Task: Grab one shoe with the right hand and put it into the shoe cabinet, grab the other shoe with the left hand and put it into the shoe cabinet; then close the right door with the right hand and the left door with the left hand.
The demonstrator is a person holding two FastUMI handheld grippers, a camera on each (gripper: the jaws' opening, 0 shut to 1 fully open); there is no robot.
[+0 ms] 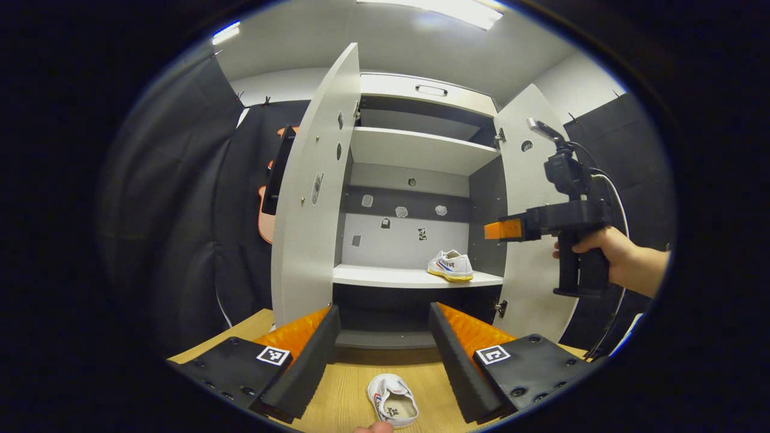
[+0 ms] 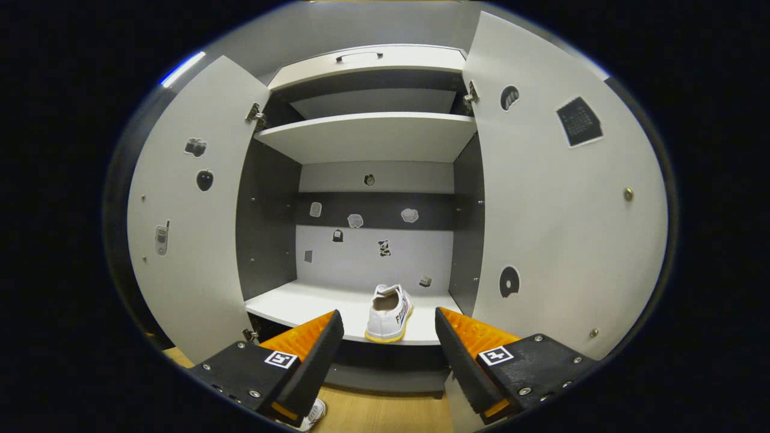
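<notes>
— Where's the shoe cabinet [image 1: 415, 150] from the left gripper [image 1: 385, 355]?

— Straight ahead, both doors swung out: left door [image 1: 313, 198] to its left, right door [image 1: 529, 240] to its right.

— And the shoes?

— One shoe [image 1: 450, 266] sits on the lower shelf [image 1: 385, 276], toward the right end. The other shoe [image 1: 392, 408] lies on the wooden floor [image 1: 343, 403], low between the left gripper's spread fingers, in front of the cabinet.

— The right gripper [image 1: 502, 230]?

— Ahead and right, held by a hand [image 1: 601, 246] before the right door. From the right gripper view, the shelved shoe lies just beyond its parted fingers [image 2: 313, 337].
</notes>
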